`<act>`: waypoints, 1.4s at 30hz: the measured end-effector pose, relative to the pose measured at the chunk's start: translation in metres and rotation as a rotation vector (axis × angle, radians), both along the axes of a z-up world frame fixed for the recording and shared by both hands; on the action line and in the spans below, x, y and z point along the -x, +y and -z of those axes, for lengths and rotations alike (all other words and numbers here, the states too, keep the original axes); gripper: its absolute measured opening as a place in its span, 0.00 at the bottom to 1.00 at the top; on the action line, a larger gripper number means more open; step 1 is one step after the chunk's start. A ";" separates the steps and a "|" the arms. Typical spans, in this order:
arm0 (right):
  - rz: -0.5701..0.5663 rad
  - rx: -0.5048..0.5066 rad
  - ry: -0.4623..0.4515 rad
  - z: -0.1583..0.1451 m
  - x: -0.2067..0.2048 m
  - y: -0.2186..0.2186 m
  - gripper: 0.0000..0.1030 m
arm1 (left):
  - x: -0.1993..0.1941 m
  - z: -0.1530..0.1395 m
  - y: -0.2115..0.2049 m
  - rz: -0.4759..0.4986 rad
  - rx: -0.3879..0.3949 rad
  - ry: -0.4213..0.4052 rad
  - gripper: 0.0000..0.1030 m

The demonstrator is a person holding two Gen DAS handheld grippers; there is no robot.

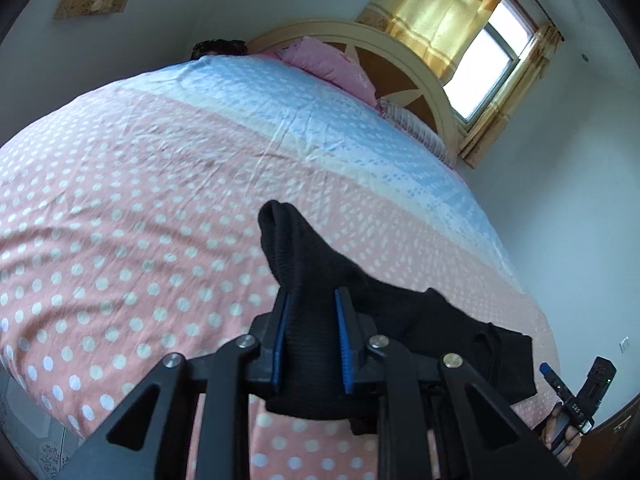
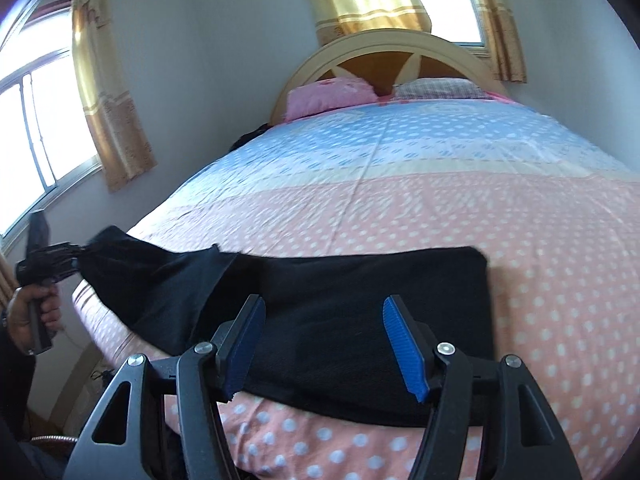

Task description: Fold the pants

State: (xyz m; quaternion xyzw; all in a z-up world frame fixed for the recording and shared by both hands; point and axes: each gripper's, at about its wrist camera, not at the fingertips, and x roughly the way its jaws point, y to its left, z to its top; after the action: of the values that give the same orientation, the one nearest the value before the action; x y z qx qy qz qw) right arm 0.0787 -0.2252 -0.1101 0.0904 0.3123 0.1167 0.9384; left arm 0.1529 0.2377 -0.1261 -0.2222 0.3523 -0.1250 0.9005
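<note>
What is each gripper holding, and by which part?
The left gripper is shut on one end of the black pants. The right gripper is open and holds nothing.

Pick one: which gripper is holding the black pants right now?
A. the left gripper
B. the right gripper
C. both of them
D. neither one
A: the left gripper is pinching a bunch of the black pants between its blue pads, while the right gripper is wide open above the pants with nothing clamped.

Soft daylight from glaring windows (image 2: 28, 120), heavy fisheye warping, dark vignetted corners, slight motion blur.
</note>
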 end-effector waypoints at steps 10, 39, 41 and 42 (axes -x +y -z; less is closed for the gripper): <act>0.215 -0.036 0.020 -0.012 0.005 -0.075 0.61 | 0.010 -0.083 -0.107 0.230 0.040 -0.152 0.21; 0.358 -0.117 0.132 0.033 0.000 -0.130 0.61 | -0.005 -0.040 -0.414 0.710 -0.267 0.054 0.21; 0.358 -0.115 0.142 0.036 -0.002 -0.130 0.61 | -0.003 -0.029 -0.423 0.714 -0.292 0.063 0.21; 0.357 -0.115 0.148 0.038 -0.002 -0.130 0.61 | -0.002 -0.025 -0.427 0.716 -0.298 0.068 0.21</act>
State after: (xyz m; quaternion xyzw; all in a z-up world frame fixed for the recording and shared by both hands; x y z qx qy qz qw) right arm 0.0810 -0.3548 -0.1484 0.2058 0.3522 -0.0407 0.9121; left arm 0.1548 -0.1890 -0.1011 0.0441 0.4514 -0.3715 0.8101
